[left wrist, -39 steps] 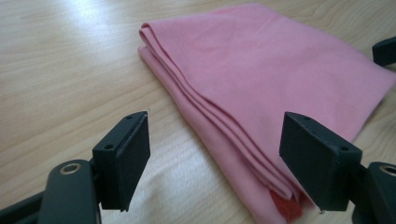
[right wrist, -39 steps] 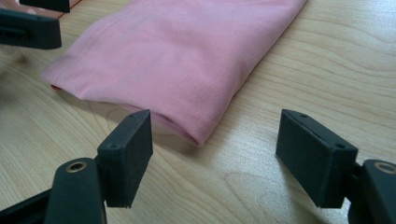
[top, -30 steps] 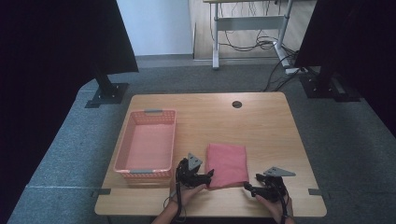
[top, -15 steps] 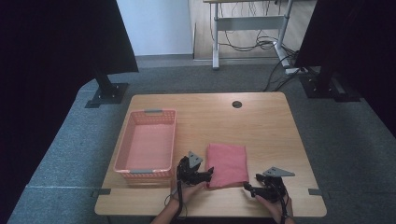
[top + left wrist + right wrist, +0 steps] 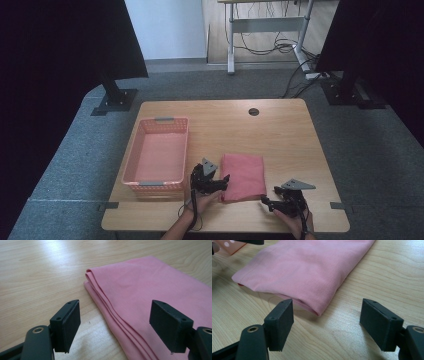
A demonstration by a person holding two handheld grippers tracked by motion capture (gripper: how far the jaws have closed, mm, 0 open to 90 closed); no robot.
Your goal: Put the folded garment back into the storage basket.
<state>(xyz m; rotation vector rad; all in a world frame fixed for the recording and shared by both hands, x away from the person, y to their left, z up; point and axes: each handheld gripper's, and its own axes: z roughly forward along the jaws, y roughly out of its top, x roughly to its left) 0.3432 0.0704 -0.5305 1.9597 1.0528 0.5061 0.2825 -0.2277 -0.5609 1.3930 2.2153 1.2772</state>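
I have a folded pink cloth [image 5: 243,176] lying flat on the wooden surface [image 5: 280,135], near the front edge and roughly in the middle, just to the right of a pink plastic basket [image 5: 158,154] that sits apart from it.

My left gripper [image 5: 222,181] is at the cloth's near left corner. In the left gripper view its fingers [image 5: 67,323] are spread wide and hold nothing; the stacked folded edges of the cloth [image 5: 155,297] run between them, with one finger over bare wood and the other over the fabric. I cannot tell whether either finger touches the cloth.

My right gripper [image 5: 268,202] is at the near right corner of the cloth, low over the surface. In the right gripper view its fingers [image 5: 280,322] are also wide apart and empty, with the rounded corner of the cloth [image 5: 304,275] lying just ahead of the gap, not yet between the pads. A bit of the basket [image 5: 227,246] shows at the upper left of that view, beyond the cloth.
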